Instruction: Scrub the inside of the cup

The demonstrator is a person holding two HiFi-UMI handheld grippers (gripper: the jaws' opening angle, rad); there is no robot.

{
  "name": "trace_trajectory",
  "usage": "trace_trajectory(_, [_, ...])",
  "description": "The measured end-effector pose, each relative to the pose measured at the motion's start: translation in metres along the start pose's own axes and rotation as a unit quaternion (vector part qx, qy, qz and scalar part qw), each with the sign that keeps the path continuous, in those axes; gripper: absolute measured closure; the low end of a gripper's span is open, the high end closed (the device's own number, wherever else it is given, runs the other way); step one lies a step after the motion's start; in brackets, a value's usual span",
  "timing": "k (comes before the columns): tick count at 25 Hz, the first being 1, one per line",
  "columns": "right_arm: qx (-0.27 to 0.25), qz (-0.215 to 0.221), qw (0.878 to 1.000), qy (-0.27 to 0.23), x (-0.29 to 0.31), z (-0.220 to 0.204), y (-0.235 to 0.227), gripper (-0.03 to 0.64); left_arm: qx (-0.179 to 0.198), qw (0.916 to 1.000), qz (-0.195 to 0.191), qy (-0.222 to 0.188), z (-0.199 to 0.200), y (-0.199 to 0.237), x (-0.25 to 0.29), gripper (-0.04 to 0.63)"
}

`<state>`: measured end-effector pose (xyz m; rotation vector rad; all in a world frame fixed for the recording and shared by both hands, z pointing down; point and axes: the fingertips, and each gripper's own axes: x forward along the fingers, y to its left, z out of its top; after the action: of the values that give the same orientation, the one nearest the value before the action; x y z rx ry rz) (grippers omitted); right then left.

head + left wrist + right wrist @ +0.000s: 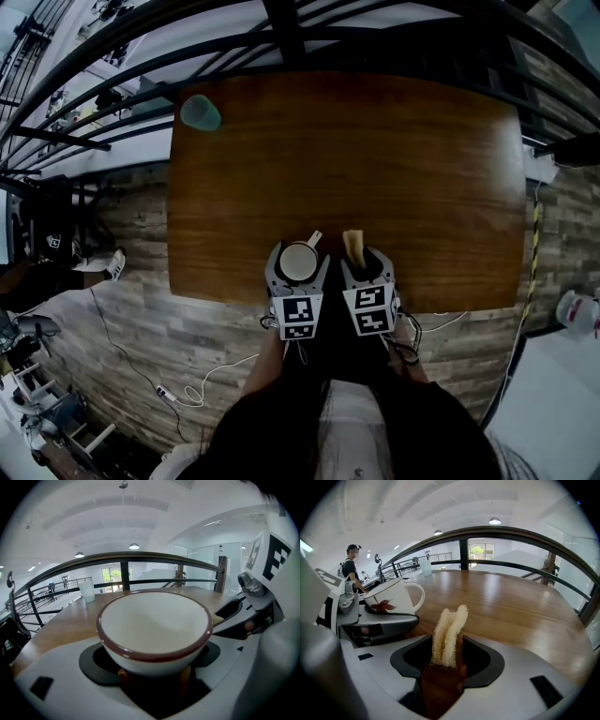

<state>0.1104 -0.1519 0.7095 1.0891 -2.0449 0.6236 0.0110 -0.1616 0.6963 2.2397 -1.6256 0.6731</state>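
A white cup with a dark red rim and a leaf print sits in my left gripper, which is shut on it. Its empty white inside fills the left gripper view, and its handle points away from me. My right gripper is shut on a pale loofah scrubber that sticks up between the jaws. The loofah scrubber stands just right of the cup, apart from it. Both grippers hover at the near edge of the wooden table.
A pale teal tumbler stands at the table's far left corner, seen as a frosted tumbler in the left gripper view. A black railing runs behind the table. A person stands far off at left. Cables lie on the floor.
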Motion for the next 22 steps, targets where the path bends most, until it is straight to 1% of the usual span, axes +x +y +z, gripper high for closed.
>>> trace_trajectory(1, [-0.004, -0.001, 1.0, -0.001, 0.0005, 0.0004, 0.0026, 0.399, 0.001, 1.0, 0.002, 0.001, -0.0005, 0.0013, -0.0005, 0.183])
trace_trajectory(4, [-0.011, -0.006, 1.0, -0.003, -0.0003, 0.0025, 0.0049, 0.4, 0.002, 1.0, 0.005, 0.002, 0.001, 0.0037, -0.0012, 0.183])
trace_trajectory(7, [-0.016, -0.014, 1.0, -0.005, -0.002, 0.0029, -0.0012, 0.431, -0.001, 1.0, 0.007, 0.003, 0.0033, 0.002, 0.0008, 0.184])
trace_trajectory(12, [-0.034, -0.011, 0.999, -0.007, 0.0005, 0.0023, 0.0043, 0.46, -0.003, 1.0, 0.009, 0.002, 0.0011, 0.0049, 0.0004, 0.187])
trace_trajectory(14, [-0.038, -0.013, 0.999, -0.007, 0.0004, 0.0018, 0.0054, 0.493, -0.006, 0.9999, 0.011, -0.001, 0.0006, 0.0069, -0.0008, 0.189])
trace_trajectory(17, [-0.031, -0.009, 0.999, -0.006, -0.0018, 0.0019, 0.0037, 0.514, -0.011, 0.9998, 0.015, -0.005, 0.002, 0.0081, -0.0027, 0.189])
trace_trajectory(22, [-0.005, 0.0, 1.0, -0.01, -0.0056, 0.0058, 0.0052, 0.525, 0.005, 1.0, 0.004, -0.006, 0.001, 0.0081, -0.0065, 0.189])
